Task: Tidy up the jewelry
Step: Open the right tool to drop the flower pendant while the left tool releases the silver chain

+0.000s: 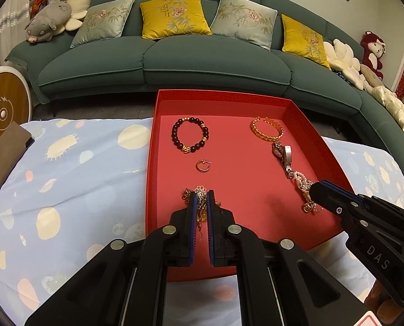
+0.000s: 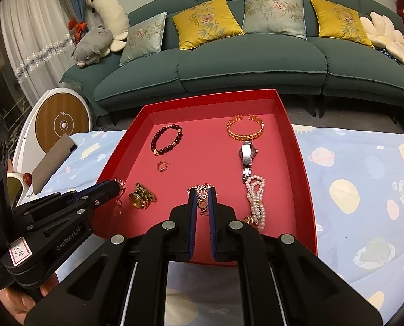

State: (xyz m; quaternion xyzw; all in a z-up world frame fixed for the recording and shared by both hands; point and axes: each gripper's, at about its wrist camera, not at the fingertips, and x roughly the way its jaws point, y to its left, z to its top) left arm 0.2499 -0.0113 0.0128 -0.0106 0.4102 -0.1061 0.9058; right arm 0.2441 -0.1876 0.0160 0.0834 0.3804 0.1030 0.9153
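Note:
A red tray [image 1: 297, 114] [image 2: 305, 168] lies on the bed and holds jewelry: a dark bead bracelet [image 1: 190, 135] [image 2: 166, 139], a gold bangle [image 1: 267, 129] [image 2: 245, 130], a silver watch [image 1: 283, 154] [image 2: 247, 154], a pearl bracelet [image 1: 304, 187] [image 2: 256, 203], a small hoop earring [image 1: 203, 165] [image 2: 162, 165] and a gold watch [image 2: 140, 197]. My left gripper [image 1: 202, 195] [image 2: 116, 187] is shut on a flower chain piece [image 1: 201, 190]. My right gripper [image 2: 202, 193] [image 1: 314, 187] is shut on a silver flower bracelet [image 2: 202, 190].
The tray rests on a blue patterned bedsheet [image 1: 66, 184] [image 2: 365, 190]. A green sofa [image 1: 202, 59] with cushions stands behind. A round wooden-faced device [image 1: 3, 108] [image 2: 62, 125] stands at the left, with a brown board [image 1: 0, 163] beside it.

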